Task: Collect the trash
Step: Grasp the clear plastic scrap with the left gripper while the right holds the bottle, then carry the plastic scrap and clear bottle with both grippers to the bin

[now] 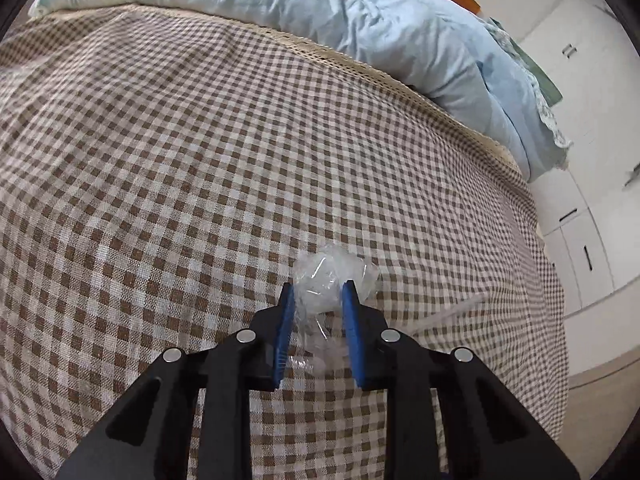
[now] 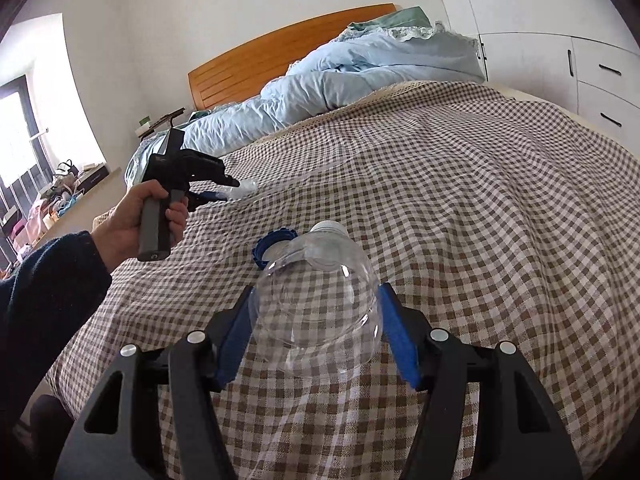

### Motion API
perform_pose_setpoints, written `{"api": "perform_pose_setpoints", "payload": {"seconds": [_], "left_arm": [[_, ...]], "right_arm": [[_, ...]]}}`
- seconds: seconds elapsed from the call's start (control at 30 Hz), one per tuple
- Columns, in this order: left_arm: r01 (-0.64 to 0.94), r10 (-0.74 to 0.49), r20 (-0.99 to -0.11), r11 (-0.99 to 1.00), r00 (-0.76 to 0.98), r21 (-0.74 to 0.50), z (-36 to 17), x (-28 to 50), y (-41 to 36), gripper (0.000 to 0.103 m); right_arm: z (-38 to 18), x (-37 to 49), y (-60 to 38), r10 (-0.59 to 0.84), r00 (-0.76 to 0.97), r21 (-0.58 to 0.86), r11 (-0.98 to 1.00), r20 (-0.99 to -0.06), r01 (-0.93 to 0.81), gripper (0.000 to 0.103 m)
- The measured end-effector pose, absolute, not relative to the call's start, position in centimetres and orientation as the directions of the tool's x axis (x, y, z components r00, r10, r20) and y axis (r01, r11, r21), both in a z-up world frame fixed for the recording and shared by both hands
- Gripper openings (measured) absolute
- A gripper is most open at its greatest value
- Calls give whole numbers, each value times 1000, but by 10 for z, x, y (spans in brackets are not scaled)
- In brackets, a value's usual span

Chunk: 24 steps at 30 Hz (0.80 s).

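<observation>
Left tool (image 1: 319, 294) is clamped on a crumpled wad of clear plastic wrap (image 1: 334, 276), glossy and wrinkled, bulging out past the blue pads (image 1: 352, 312) and sitting low over the brown-and-white checked bedspread (image 1: 160, 160). Over on the right, the right tool (image 2: 318, 300) grips an empty clear plastic bottle (image 2: 320, 304) around its wide body, white cap (image 2: 329, 227) pointing away, the checks showing straight through it. A blue ring-shaped cap (image 2: 272, 246) lies on the bedspread just beside the bottle's neck. A crumpled pale blue duvet (image 2: 340, 76) is heaped by the wooden headboard (image 2: 280, 52).
</observation>
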<state>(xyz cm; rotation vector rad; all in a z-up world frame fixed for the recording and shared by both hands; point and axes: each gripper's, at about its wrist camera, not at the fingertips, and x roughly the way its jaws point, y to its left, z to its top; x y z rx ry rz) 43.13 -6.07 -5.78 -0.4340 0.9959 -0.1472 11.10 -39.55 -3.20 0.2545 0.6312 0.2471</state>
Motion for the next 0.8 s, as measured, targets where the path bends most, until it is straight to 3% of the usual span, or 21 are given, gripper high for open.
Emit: {"api": "perform_pose_setpoints", "payload": {"seconds": [0.13, 0.3, 0.43, 0.57, 0.8], "left_arm": [[-27, -352, -706, 885, 614, -465, -26, 411, -58, 17], [96, -389, -622, 888, 680, -450, 39, 369, -53, 16], [166, -399, -604, 899, 690, -405, 75, 327, -61, 16], [222, -414, -577, 900, 704, -375, 96, 274, -65, 16], [345, -493, -554, 869, 671, -355, 104, 184, -100, 16]], "right_arm": [[-26, 101, -398, 292, 787, 301, 943, -543, -142, 60], [-7, 82, -404, 268, 812, 287, 949, -519, -130, 60], [8, 65, -410, 250, 821, 277, 954, -513, -117, 60], [21, 35, -415, 238, 827, 249, 961, -510, -123, 60], [18, -28, -458, 113, 793, 161, 987, -599, -18, 60]]}}
